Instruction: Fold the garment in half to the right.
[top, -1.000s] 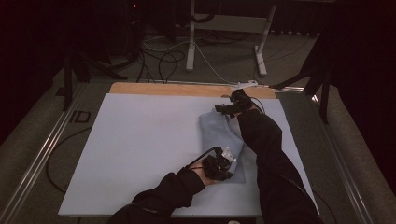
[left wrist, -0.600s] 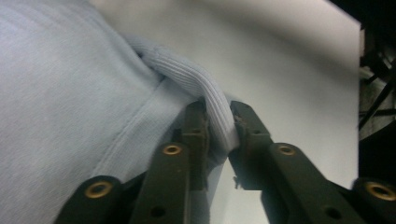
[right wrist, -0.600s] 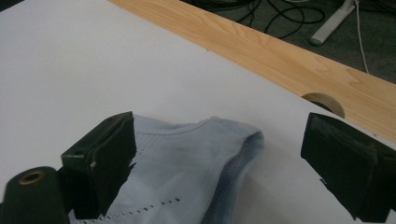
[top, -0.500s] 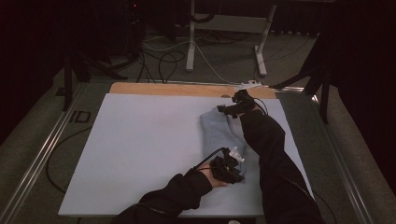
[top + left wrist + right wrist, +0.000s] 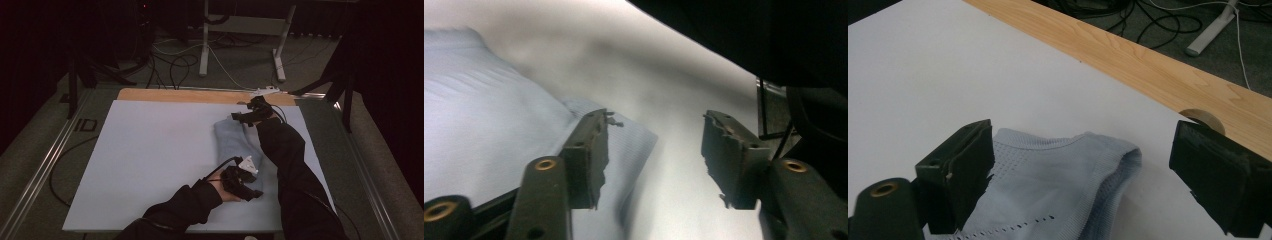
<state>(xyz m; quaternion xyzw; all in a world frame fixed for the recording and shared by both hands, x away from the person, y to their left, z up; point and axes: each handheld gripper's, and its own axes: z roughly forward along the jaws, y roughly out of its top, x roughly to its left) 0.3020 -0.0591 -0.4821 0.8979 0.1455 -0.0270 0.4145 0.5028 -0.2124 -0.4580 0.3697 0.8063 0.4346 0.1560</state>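
Since the left gripper [image 5: 248, 187] sits closest to the person, start there: it's held low over the near end of a pale blue knitted garment [image 5: 239, 142] lying on the white table sheet [image 5: 150, 160], with the dark sleeve of that arm [image 5: 185, 207] coming in behind it. In the left gripper view the jaws stand wide apart with nothing between them. The jaw on the left of that view hangs over a ribbed corner of the garment [image 5: 624, 145], and the other jaw is over bare white sheet [image 5: 674, 190]. Can't tell if either jaw tip actually touches the cloth; it's a bit blurry there.

Just to the right of that gripper, the person's other sleeve [image 5: 290, 165] crosses over the cloth and runs up toward the far side.

Further out, the right gripper [image 5: 248, 115] is at the far end of the garment, close to the strip of bare wood [image 5: 165, 95] along the table's far edge. In the right gripper view its jaws are also spread wide and empty. The garment's ribbed edge [image 5: 1108, 165] sits between and just ahead of them, closer to the jaw on the left of that view, with rows of small knit holes visible in the fabric. Beyond the jaws there's white sheet, then the wooden strip [image 5: 1128, 55].

Past the table, cables [image 5: 170, 60] and a white stand leg [image 5: 204, 45] are on the floor.
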